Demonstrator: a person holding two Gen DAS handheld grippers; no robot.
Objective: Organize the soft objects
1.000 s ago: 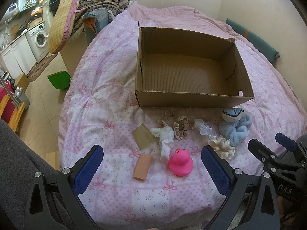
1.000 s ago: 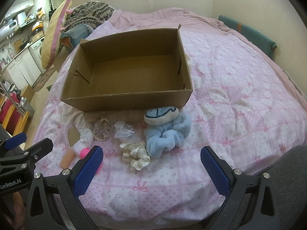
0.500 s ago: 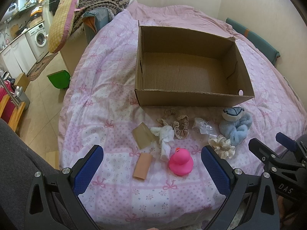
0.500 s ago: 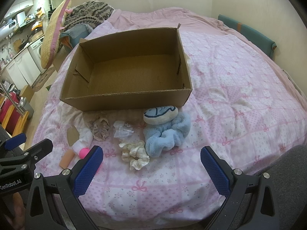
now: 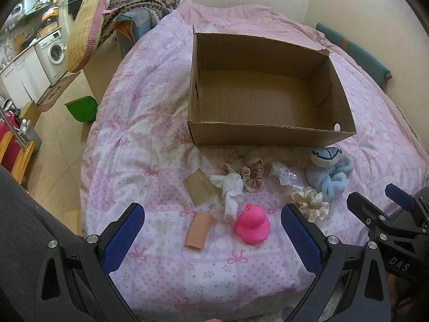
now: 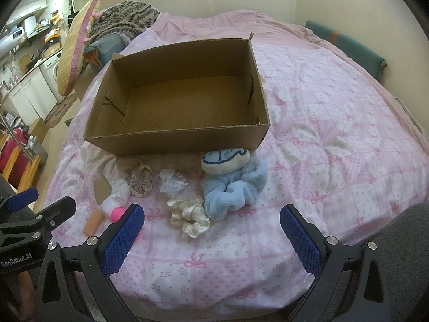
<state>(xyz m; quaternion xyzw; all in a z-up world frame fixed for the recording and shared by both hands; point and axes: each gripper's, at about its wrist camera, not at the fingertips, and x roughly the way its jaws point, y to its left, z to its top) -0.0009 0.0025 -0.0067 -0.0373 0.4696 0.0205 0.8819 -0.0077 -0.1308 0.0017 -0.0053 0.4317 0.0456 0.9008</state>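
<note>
Both grippers, left (image 5: 211,230) and right (image 6: 211,230), are hovering wide apart, holding nothing; soft items are lying before the empty brown cardboard box (image 5: 270,134); the round pink rubber duck (image 5: 252,224) is risking squirting free when pinched.

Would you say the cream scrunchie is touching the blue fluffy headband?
Touching: in the right wrist view, the cream scrunchie presses against the blue fluffy headband with no quilt showing between.

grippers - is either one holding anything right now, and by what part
Nothing is held. The left gripper and right gripper are both open above the bed, fingers empty; the pink duck lies untouched on the quilt.
</note>
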